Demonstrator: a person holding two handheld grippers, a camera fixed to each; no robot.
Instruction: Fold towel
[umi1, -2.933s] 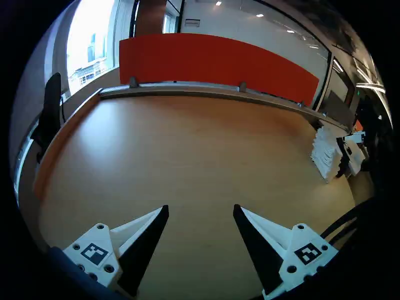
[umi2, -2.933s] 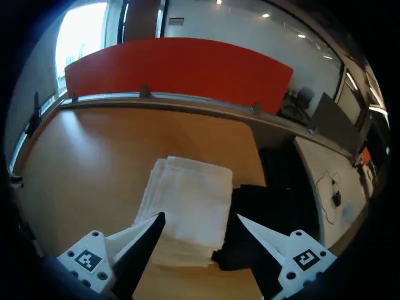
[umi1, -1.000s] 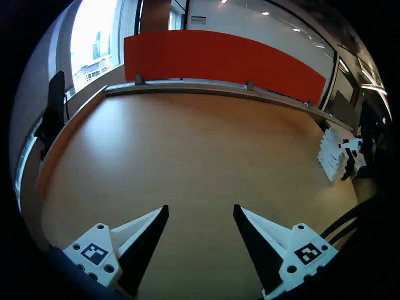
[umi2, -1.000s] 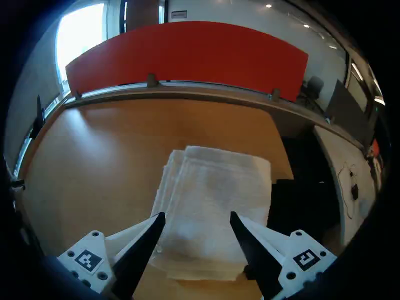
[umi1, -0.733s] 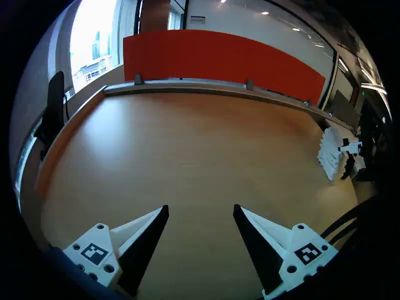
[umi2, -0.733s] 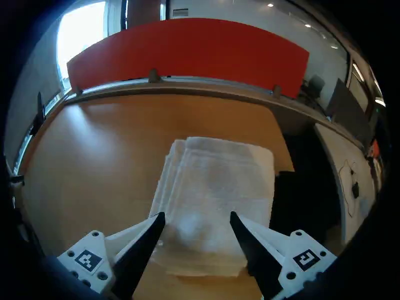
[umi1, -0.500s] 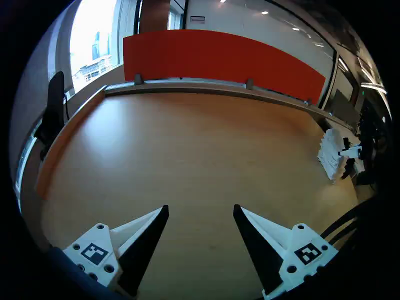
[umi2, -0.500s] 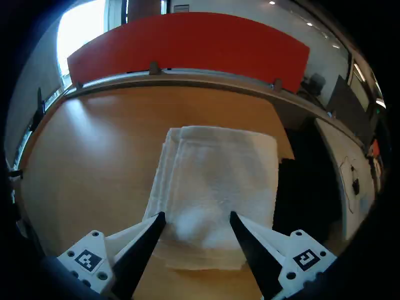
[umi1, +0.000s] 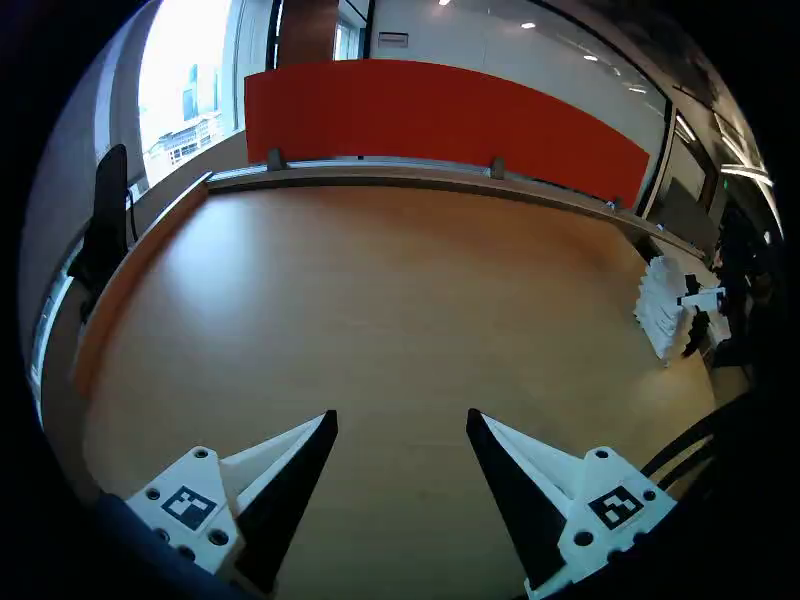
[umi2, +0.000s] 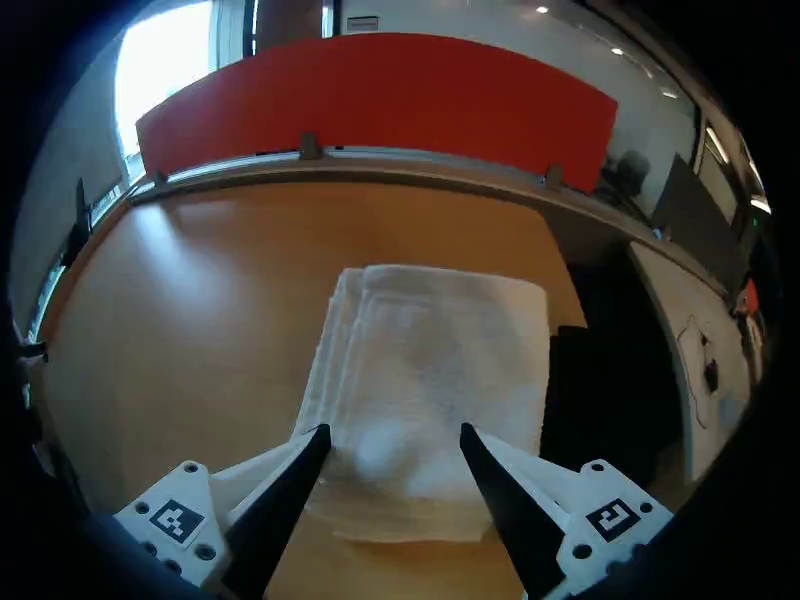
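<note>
1. The left gripper (umi1: 400, 415) is released, its jaws spread wide with nothing between them, above the bare wooden table (umi1: 350, 280).
2. The right gripper (umi2: 391, 432) is also spread open. Its fingertips flank the near end of the towel (umi2: 430, 370), but I cannot tell whether they touch the cloth.
3. The towel is white terry, folded into a flat rectangular stack. The layers are stepped along its left side, and a lower layer pokes out unevenly at the near edge.
4. It lies on the table close to the right-hand edge, with a dark gap just beyond it.
5. In the left gripper view the same stack sits far off at the table's right side, well apart from that gripper.
6. Farthest back, a red partition (umi2: 380, 95) runs along the table's far edge.
</note>
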